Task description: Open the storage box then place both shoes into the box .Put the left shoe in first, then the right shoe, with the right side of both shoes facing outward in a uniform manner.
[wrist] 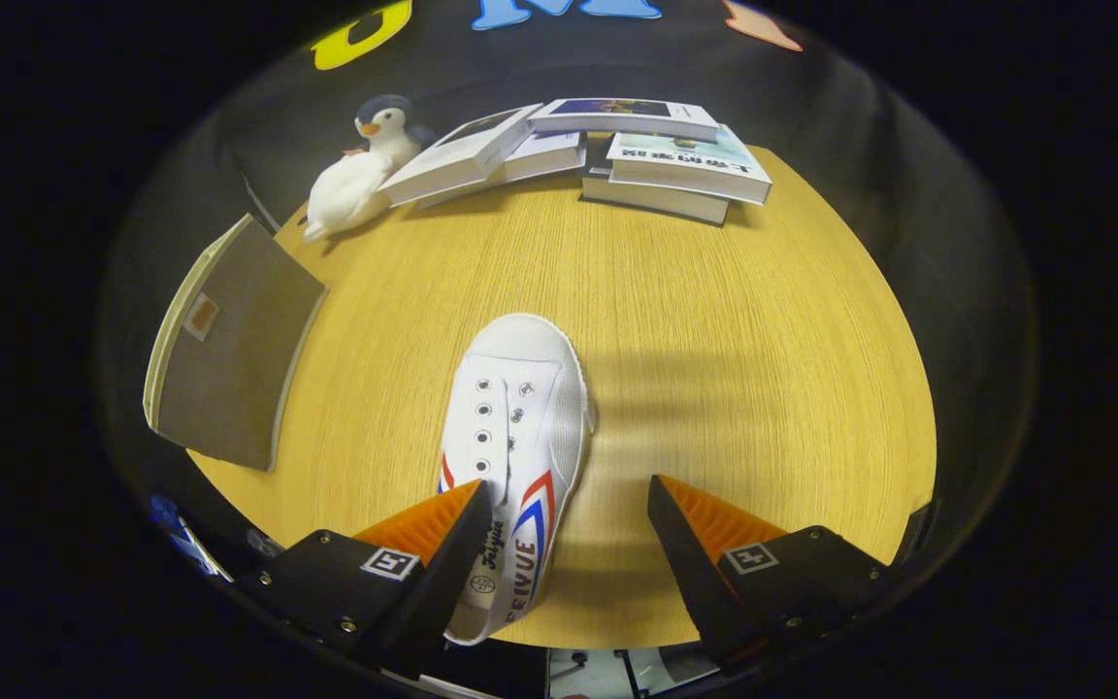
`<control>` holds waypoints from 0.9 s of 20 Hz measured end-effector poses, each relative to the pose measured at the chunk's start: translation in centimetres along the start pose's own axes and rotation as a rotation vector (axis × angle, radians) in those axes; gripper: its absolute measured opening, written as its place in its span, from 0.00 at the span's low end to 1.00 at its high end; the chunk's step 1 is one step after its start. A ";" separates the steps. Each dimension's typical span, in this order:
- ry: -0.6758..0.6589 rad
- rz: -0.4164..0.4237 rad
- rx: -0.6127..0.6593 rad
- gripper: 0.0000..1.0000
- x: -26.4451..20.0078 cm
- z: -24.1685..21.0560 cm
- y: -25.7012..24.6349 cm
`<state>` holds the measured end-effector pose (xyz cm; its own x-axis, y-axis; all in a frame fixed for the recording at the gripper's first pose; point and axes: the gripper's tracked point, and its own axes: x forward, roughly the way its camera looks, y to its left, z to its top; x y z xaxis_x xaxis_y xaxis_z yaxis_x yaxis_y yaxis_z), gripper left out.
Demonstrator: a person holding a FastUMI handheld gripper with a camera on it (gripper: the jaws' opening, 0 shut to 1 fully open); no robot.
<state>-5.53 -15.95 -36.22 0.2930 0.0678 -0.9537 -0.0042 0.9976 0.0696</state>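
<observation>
The gripper (569, 505) is hovering over the table (714, 340) with its fingers standing wide apart, gripping nothing; the white shoe (520, 427) is lying between them, crowding the left finger, toe pointing away toward the stacked books (675, 160). In the inspector's judgement, the step in hand is seizing the shoe: centring the fingers across its heel collar is advisable before closing. The shoe is showing red-and-blue side stripes, empty eyelets and no laces. A grey box (229, 345), likely the storage box, is sitting to the left.
</observation>
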 end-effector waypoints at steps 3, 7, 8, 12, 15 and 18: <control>0.043 -0.015 -0.024 0.98 1.0 -0.6 0.1; 0.089 0.010 0.002 0.90 1.8 -0.7 0.8; 0.095 0.013 0.006 0.87 1.7 -0.6 0.8; 0.094 0.060 0.058 0.50 2.2 -0.7 2.2; 0.104 0.028 0.074 0.49 1.7 -0.9 1.7; 0.090 0.034 0.140 0.30 1.5 -0.9 2.0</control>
<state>-5.96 -13.85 -37.76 0.2079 0.1094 -0.9720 0.1219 0.9831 0.1367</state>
